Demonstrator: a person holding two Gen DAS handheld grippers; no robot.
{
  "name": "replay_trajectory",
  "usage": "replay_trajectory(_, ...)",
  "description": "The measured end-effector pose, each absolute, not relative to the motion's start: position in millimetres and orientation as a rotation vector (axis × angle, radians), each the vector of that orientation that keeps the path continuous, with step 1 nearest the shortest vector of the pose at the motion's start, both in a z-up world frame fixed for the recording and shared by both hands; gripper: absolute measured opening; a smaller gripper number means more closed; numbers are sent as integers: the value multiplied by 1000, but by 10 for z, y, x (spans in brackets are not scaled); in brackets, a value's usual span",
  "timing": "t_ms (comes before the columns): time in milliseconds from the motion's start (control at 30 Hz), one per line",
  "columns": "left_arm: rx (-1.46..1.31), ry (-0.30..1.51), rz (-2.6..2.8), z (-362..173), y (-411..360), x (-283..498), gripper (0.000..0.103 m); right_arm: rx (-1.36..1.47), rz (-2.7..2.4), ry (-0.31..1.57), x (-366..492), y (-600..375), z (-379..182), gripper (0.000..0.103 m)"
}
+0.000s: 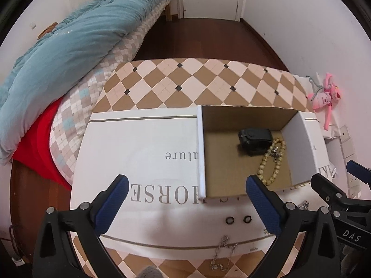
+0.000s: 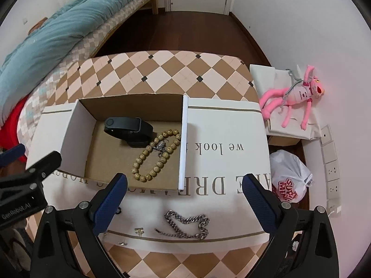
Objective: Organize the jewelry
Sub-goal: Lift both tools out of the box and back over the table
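I am holding my left gripper [image 1: 187, 199] and right gripper [image 2: 185, 197] spread wide, nothing between their pads. The silver chain [image 2: 187, 224] is lying between my right fingers; the bead bracelet [image 2: 155, 153] and black band [image 2: 129, 128] are sitting beyond them in the cardboard box [image 2: 129, 106].

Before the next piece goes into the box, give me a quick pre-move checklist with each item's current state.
1. left gripper open, nothing between its pads: ok.
2. right gripper open and empty: ok.
3. cardboard box open on top, with bare floor space: ok.
4. black wristband and beaded bracelet already inside the box: ok.
5. silver chain outside the box, lying in front of it between the right gripper's fingers, unobstructed: ok.
6. two small rings outside the box: not ok; whether other tiny pieces near the near edge are jewelry: cannot tell.
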State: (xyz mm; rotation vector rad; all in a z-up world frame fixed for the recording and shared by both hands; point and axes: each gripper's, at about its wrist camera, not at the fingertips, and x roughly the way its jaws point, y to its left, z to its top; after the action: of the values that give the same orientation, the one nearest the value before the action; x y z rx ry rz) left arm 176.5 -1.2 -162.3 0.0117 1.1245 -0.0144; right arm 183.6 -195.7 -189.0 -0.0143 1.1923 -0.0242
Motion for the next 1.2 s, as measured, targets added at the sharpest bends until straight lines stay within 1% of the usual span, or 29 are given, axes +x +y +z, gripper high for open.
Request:
replay_trajectory(267, 28, 1056, -6, -1237, -97, 1453, 103, -6, -49, 1111, 1543, -2013, -1527, 100)
replay_trajectory(567, 26, 981, -13, -756, -120, 1140, 103, -7, -74, 982, 1168, -2070, -908, 100)
replay_trajectory(900, 1, 937, -28, -435, -132, 883, 103, 22, -68, 919, 854, -2132, -463, 100)
replay_trajectory(1067, -30, 947, -22, -434, -108, 877, 103, 73, -45, 934, 827, -2173, -424, 100)
replay_trajectory(1200, -6, 977, 46, -748, -58, 942, 103, 108, -62, 1019, 895, -2285, -715, 100)
